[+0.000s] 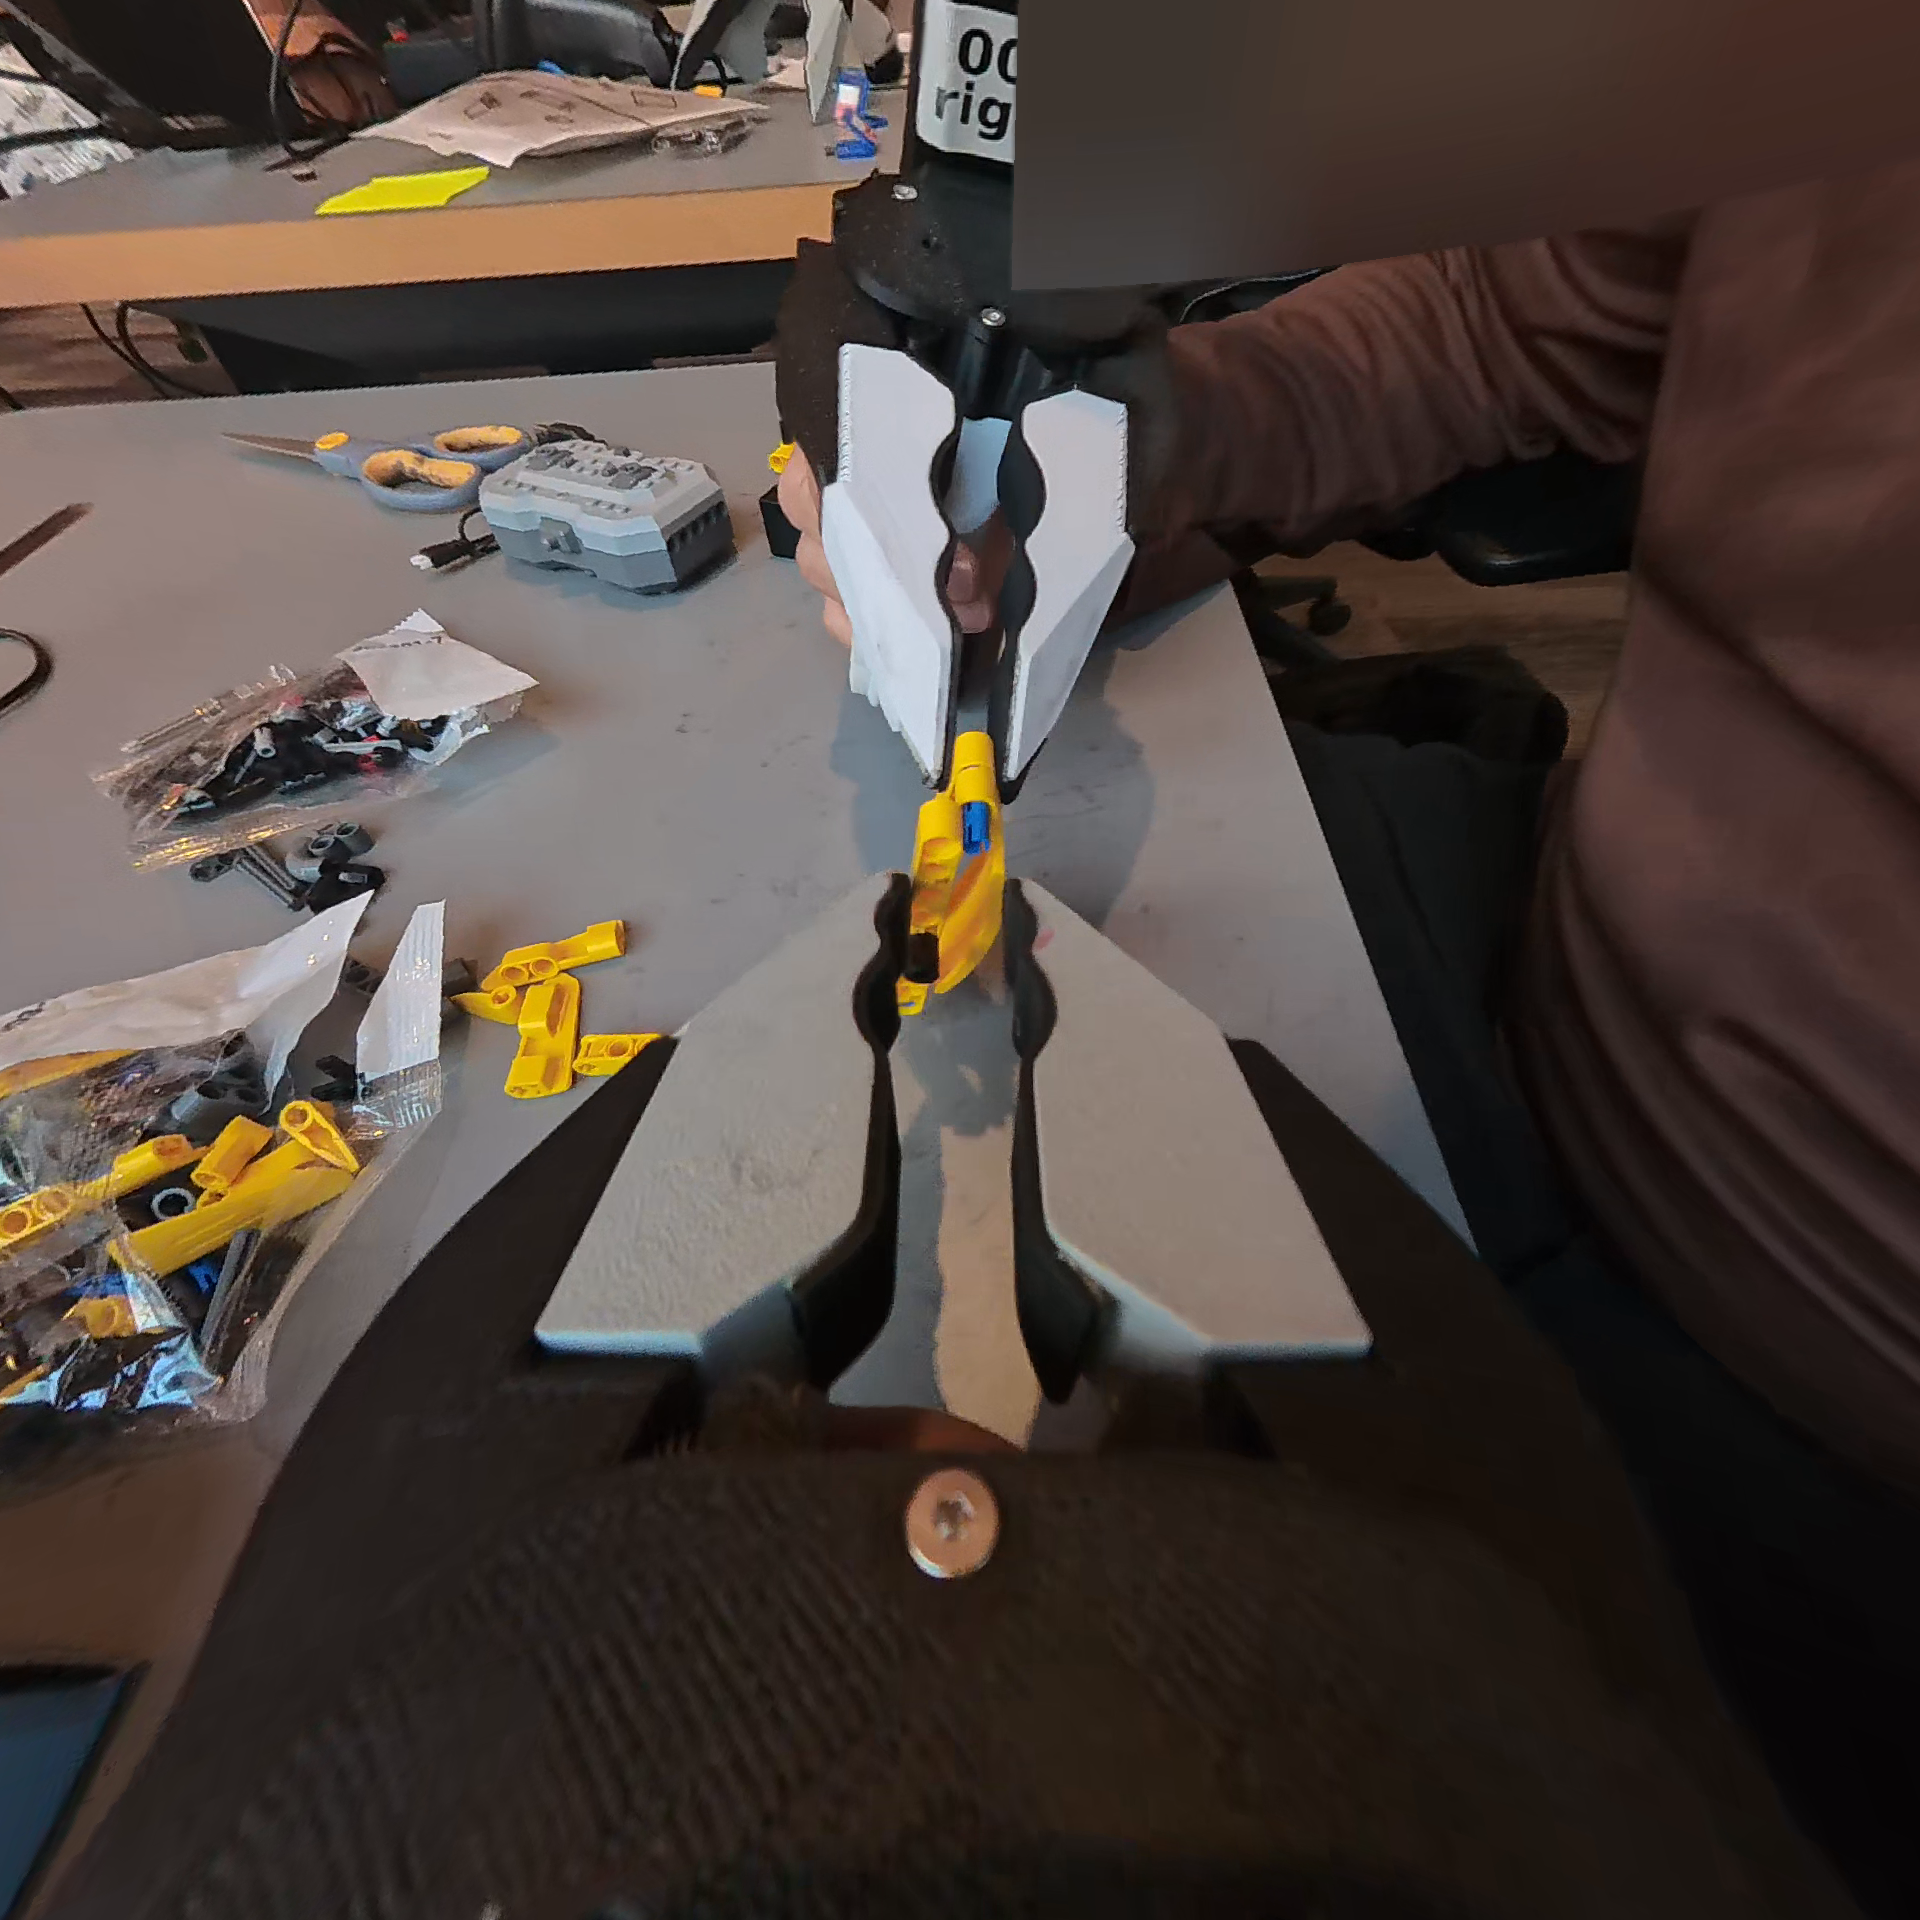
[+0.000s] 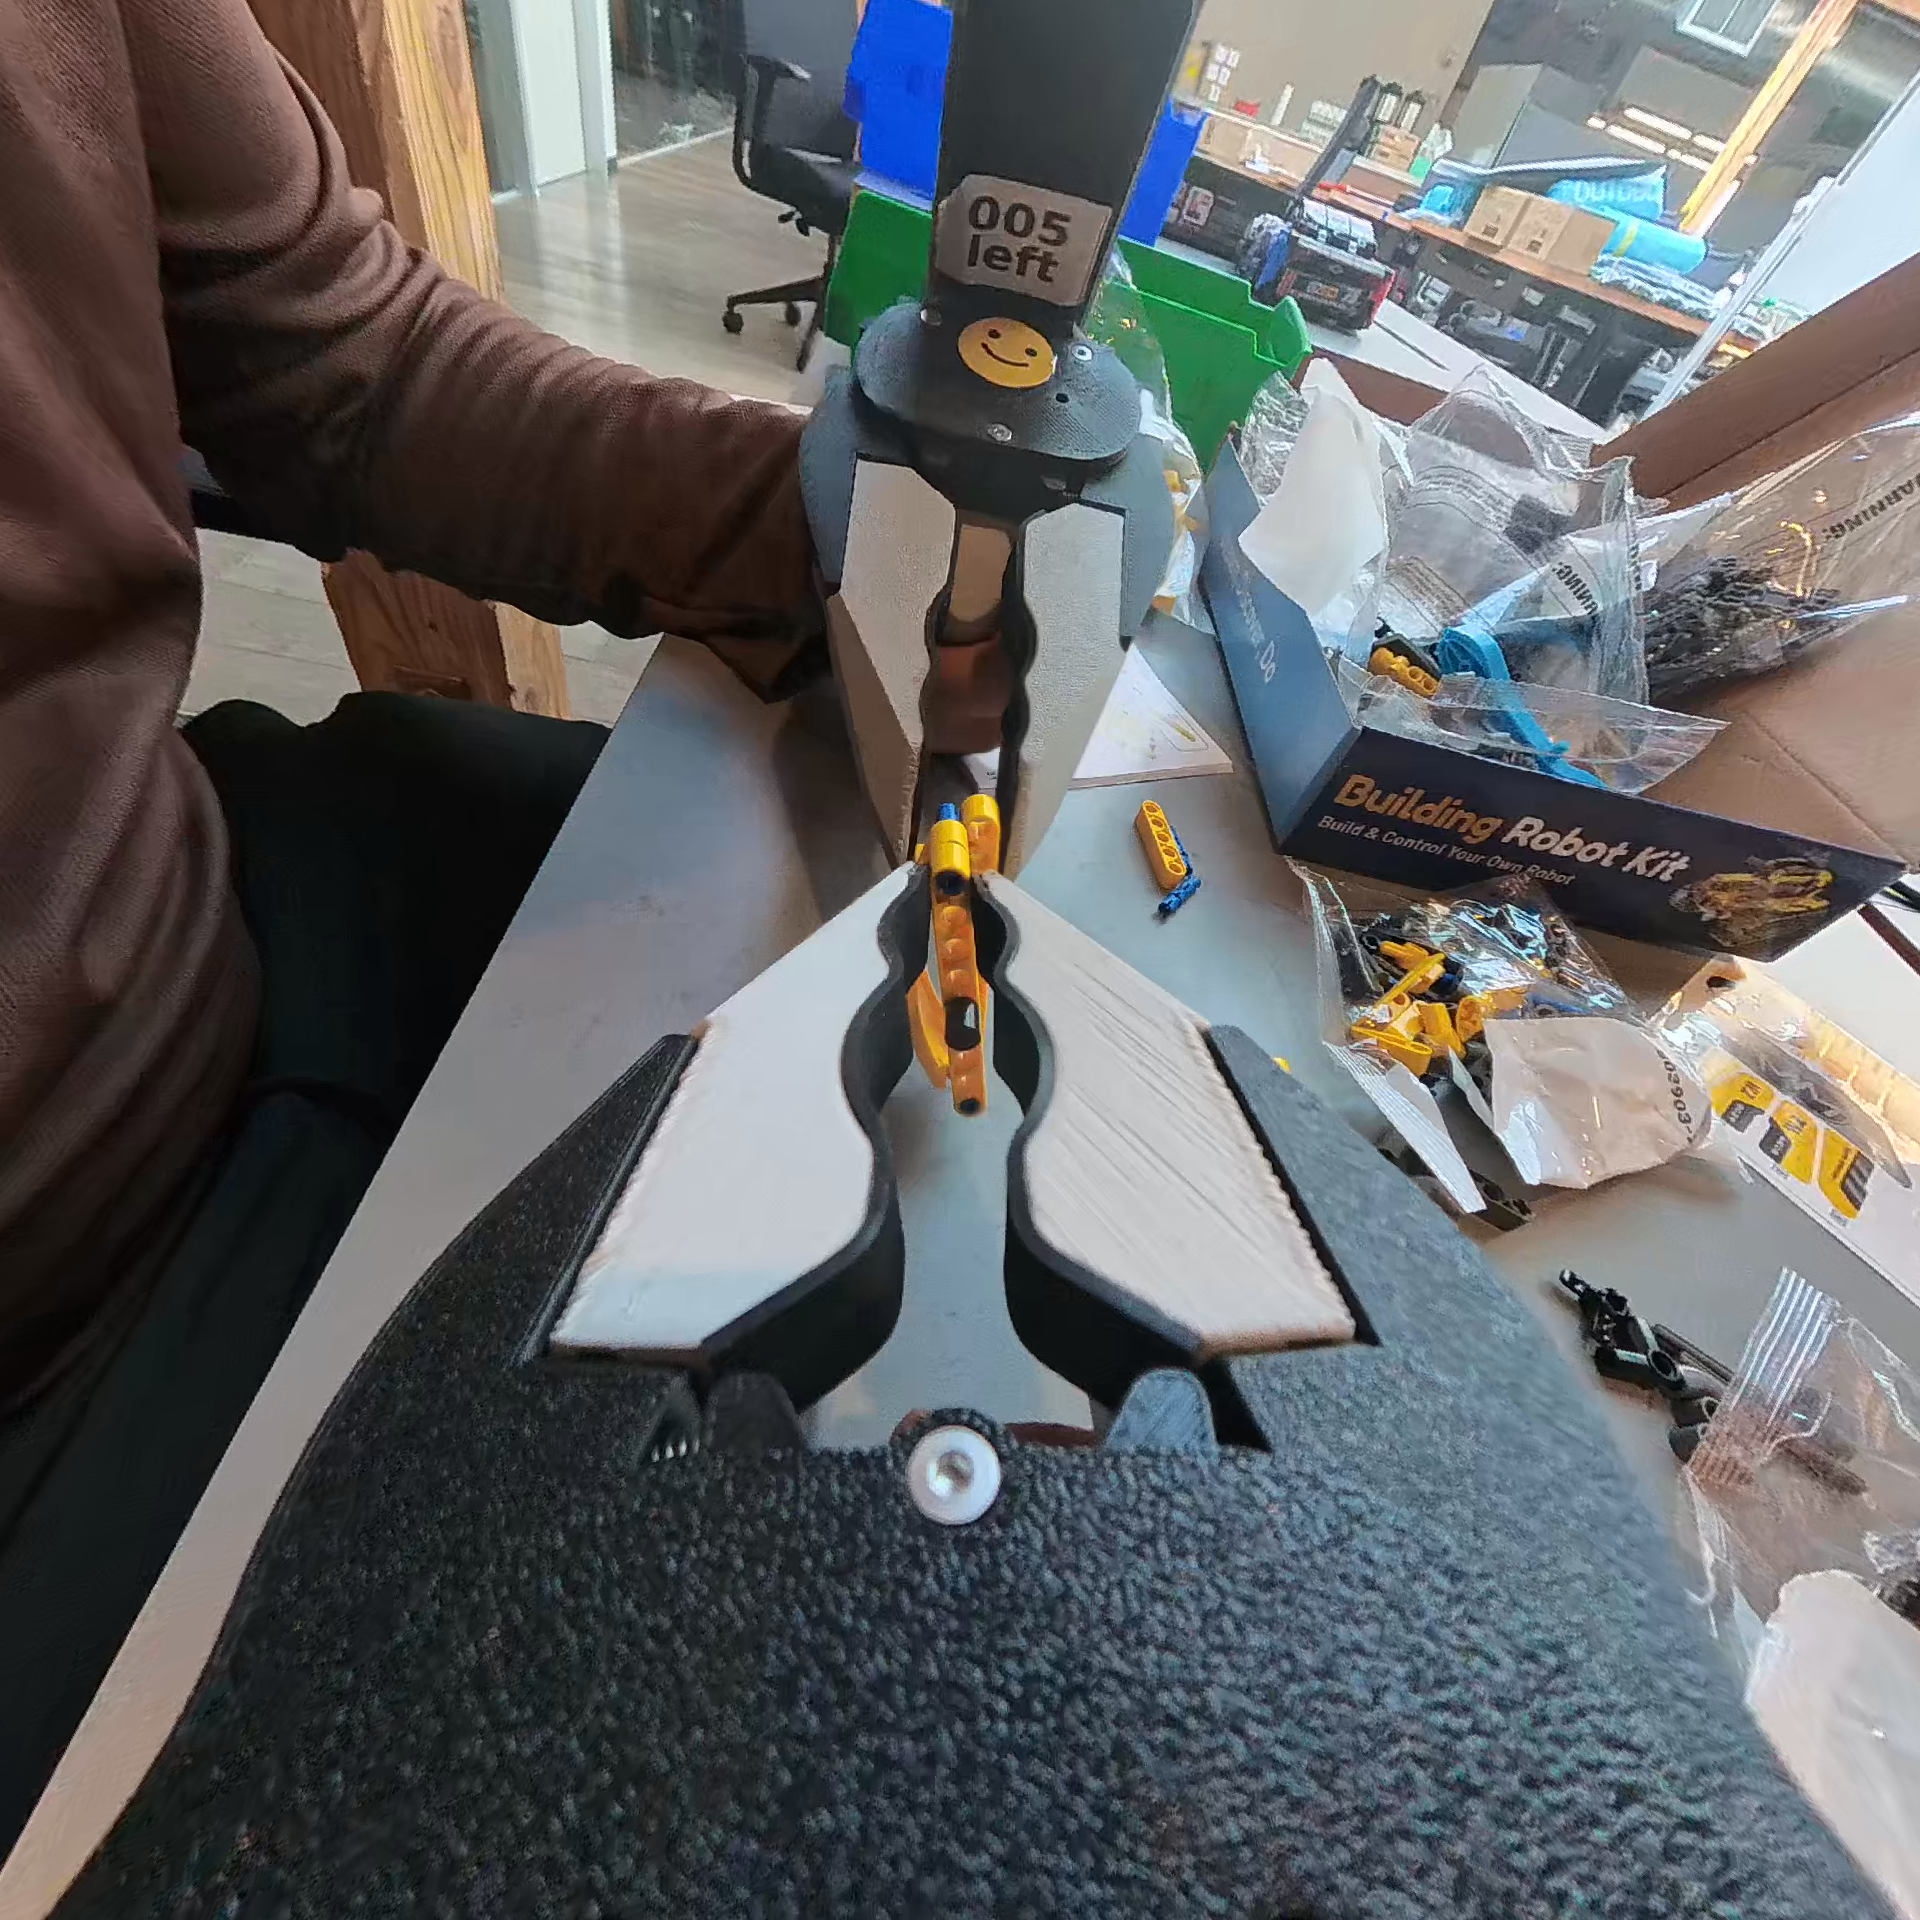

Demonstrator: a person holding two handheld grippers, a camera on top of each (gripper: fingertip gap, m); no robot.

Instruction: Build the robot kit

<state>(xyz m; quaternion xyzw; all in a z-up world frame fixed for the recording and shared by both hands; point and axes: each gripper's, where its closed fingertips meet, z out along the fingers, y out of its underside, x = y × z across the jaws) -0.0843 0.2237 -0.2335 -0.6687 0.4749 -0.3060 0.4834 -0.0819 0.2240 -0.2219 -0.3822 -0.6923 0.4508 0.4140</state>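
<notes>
A small yellow assembly of building-kit parts (image 1: 956, 904) with a blue pin (image 1: 974, 823) hangs between my two grippers, above the grey table (image 1: 675, 748) near its edge. My left gripper (image 1: 958, 896) is shut on its curved yellow end. My right gripper (image 1: 975, 771) comes from the far side, shut on the other end. In the right wrist view, my right gripper (image 2: 951, 883) clamps a yellow holed beam (image 2: 958, 987) of the assembly, and the left gripper (image 2: 963, 836) faces it tip to tip, shut on the far yellow part (image 2: 979, 821).
Loose yellow pieces (image 1: 551, 1013), opened bags of parts (image 1: 156, 1226), scissors (image 1: 416, 462) and a grey block unit (image 1: 613, 509) lie to the left. A dark kit box (image 2: 1507, 831), more bags (image 2: 1455, 1029) and a loose yellow beam (image 2: 1162, 844) lie right. A person in brown sleeves sits at the table edge. Only a small space, under 4 cm, lies between the two pairs of fingers.
</notes>
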